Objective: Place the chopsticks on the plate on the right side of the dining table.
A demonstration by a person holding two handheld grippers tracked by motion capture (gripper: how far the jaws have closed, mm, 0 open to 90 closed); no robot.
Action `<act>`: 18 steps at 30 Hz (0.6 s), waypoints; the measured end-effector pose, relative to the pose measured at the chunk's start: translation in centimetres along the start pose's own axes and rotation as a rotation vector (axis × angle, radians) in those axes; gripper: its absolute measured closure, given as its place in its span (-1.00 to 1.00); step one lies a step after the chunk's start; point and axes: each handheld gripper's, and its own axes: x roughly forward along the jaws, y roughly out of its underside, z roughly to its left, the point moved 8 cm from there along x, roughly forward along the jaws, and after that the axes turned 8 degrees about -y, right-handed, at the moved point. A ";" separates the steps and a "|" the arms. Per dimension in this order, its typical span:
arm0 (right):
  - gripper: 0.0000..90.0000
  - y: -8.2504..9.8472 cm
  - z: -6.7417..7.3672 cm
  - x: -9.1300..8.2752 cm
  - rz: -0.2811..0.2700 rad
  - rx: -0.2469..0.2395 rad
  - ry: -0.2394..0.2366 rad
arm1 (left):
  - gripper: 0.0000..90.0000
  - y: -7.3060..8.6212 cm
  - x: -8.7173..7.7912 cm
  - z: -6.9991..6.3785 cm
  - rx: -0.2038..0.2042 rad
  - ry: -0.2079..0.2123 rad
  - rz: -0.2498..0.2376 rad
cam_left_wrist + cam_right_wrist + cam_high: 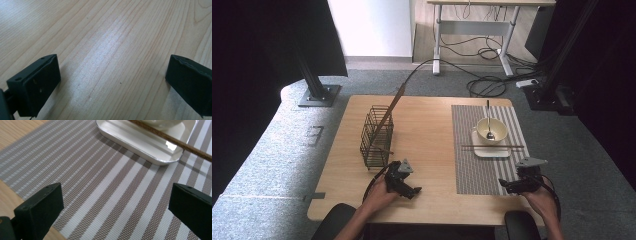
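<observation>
My right gripper (pixel 115 212), jaws wide apart and empty, hovers over the brown-and-white striped woven placemat (pixel 105 195), below the white rectangular tray (pixel 140 143) at frame top; my left gripper (pixel 112 87) gapes empty over the pale wooden table (pixel 107 37).

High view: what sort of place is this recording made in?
Probably a lab or office room set up for recording: a wooden table on grey carpet, a desk with loose cables behind, and dark frame posts at the sides.
</observation>
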 end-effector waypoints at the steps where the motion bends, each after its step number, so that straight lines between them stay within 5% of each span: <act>1: -1.00 -0.2 0.2 -0.1 -0.004 -0.001 -0.006 | -1.00 0.0 0.0 0.0 0.000 0.000 0.000; 18: -1.00 -4.7 4.2 -0.4 -0.025 -0.079 -0.130 | -1.00 0.0 0.0 0.0 0.002 0.000 0.001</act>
